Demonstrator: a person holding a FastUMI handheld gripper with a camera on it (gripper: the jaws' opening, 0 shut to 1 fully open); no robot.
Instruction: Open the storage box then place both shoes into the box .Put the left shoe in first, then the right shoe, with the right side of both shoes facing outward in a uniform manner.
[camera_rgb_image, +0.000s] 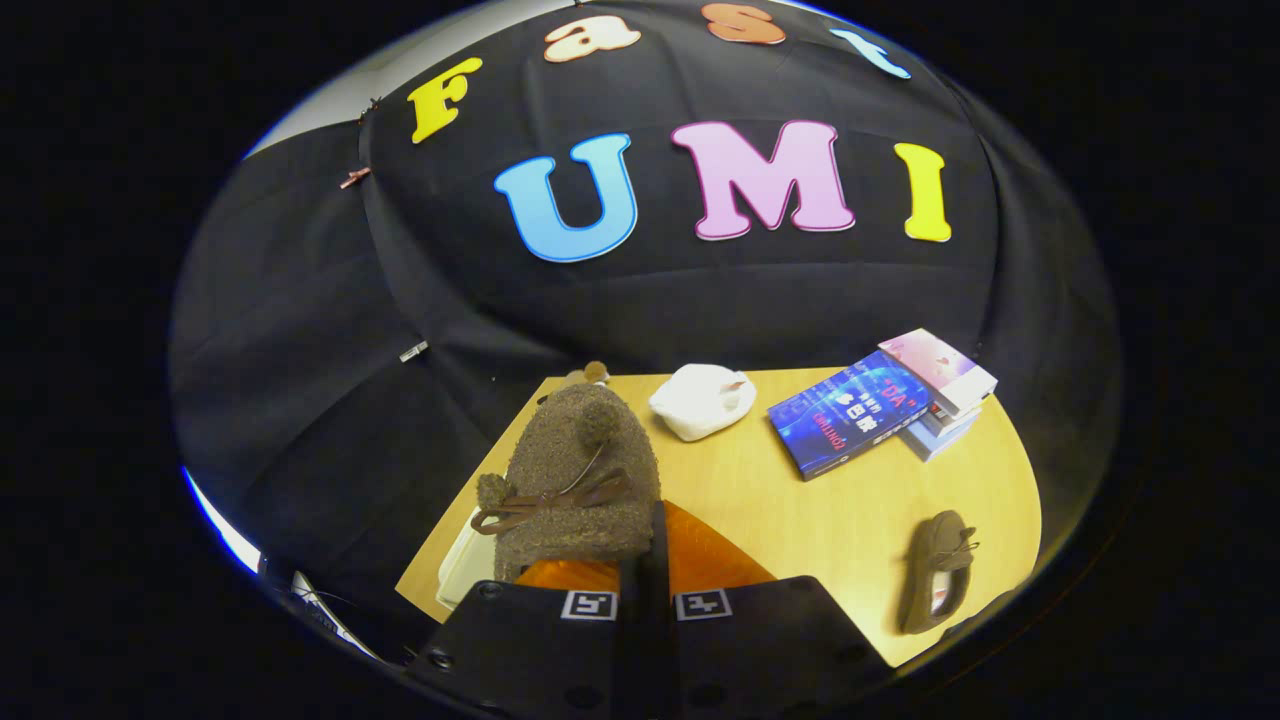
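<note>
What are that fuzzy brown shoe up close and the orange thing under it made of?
The brown fuzzy shoe looks like fleece or plush, matte and nubby, with a smooth brown lace. The orange box part seems glossy translucent plastic. The gripper has its fingers together beside the shoe.

Gripper (645, 570) fingers closed together at lower centre, what they pinch hidden; a brown shoe (580, 480) masks most of the orange storage box (710, 560) and a white tray (462, 560); book (850, 415) titles too small to tell
</note>
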